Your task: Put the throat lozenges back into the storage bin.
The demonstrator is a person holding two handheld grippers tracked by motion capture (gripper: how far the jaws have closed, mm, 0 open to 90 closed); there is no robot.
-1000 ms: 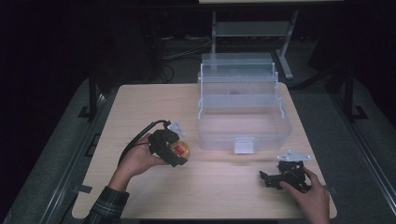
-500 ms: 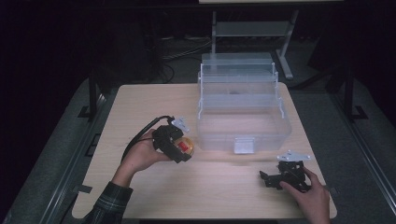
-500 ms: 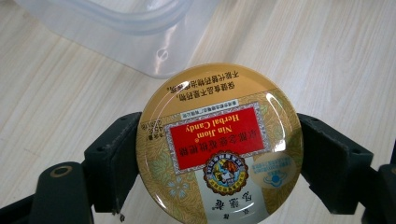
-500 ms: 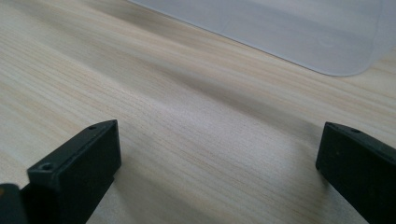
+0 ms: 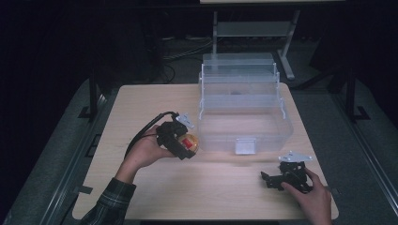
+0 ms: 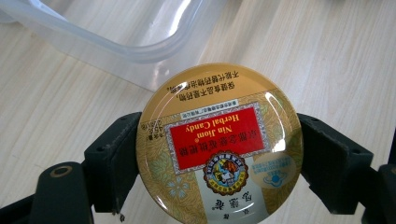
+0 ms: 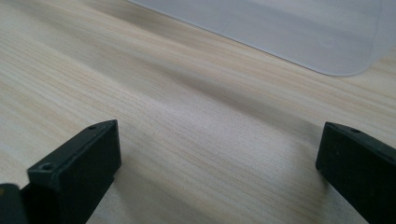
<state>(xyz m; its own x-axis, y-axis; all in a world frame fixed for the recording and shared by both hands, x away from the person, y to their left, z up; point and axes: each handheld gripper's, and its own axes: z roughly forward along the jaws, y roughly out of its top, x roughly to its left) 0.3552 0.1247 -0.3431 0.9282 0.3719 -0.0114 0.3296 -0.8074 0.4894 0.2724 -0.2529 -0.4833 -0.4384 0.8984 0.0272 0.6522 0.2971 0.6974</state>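
Note:
A round gold candy tin [image 6: 218, 144] with a red label reading "Herbal Candy" sits clamped between the two black jaws of my left gripper [image 6: 217, 161]. From above, the candy tin [image 5: 189, 143] and left gripper [image 5: 180, 140] hover over the table just left of the clear plastic bin [image 5: 246, 117], close to its front left corner. My right gripper [image 5: 270, 179] rests on the table near the front right, jaws spread wide. In the right gripper view, the right gripper [image 7: 219, 168] has only bare wood between its fingers.
The clear bin's lid stands up behind it. A white latch [image 5: 245, 146] sits on the bin's front wall. The bin's rounded corner [image 6: 154, 46] lies just beyond the tin. The wooden table [image 5: 155, 101] is surrounded by dark floor, with a metal stand [image 5: 253, 28] behind.
My left gripper has carried the candy tin to the right, closer to the bin's front left corner. The right gripper has stayed in place.

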